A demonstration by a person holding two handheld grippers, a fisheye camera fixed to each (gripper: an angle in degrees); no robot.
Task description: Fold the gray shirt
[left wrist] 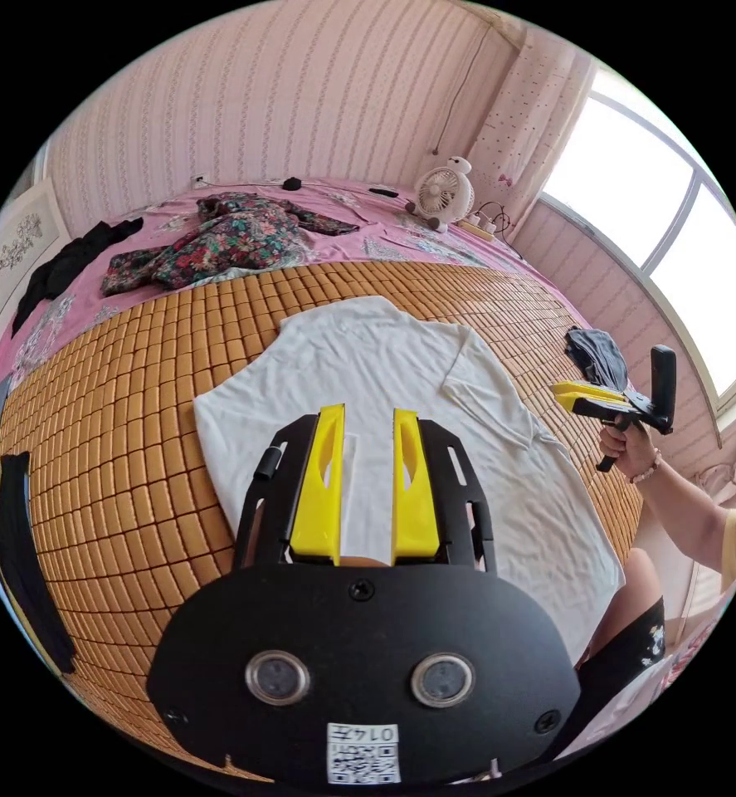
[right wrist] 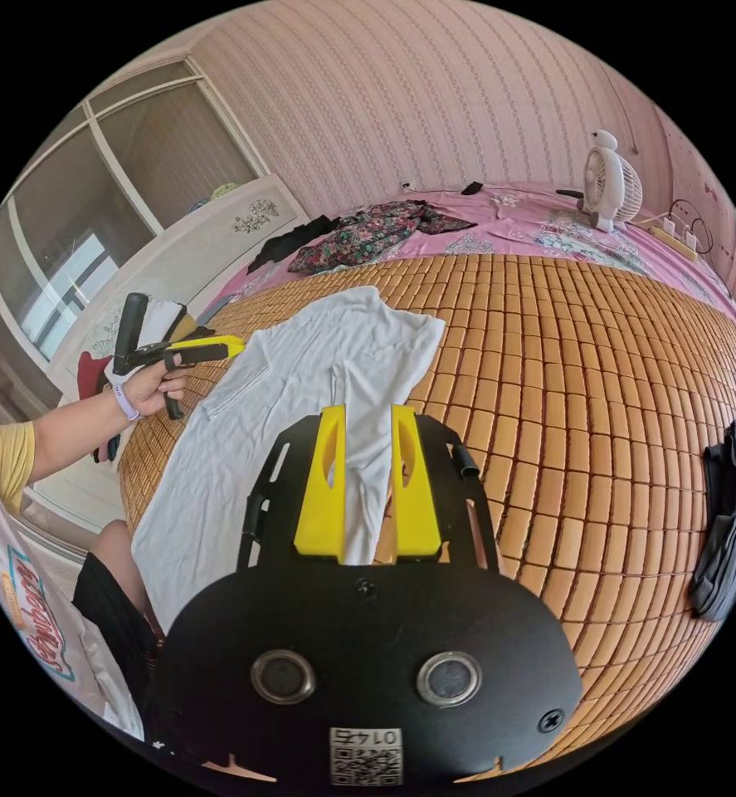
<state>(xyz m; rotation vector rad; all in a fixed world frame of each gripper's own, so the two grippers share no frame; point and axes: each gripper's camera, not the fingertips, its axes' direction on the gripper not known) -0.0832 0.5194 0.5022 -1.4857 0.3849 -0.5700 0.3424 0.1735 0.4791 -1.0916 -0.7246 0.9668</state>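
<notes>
Pale gray shirt (left wrist: 401, 398): flat on bamboo mat (left wrist: 119, 398). Left gripper (left wrist: 366, 415) fingers apart; right gripper (right wrist: 366, 415) fingers apart.

- I see a pale gray, soft matt cloth shirt (left wrist: 384, 390), lightly creased.
- Under it lies a woven mat of small smooth amber tiles (left wrist: 127, 432) with a slight sheen.
- My left gripper (left wrist: 366, 481) has smooth yellow plastic fingers (left wrist: 322, 481) on a matt black plate.
- The floral cloth garment (left wrist: 218, 241) looks crumpled.
</notes>
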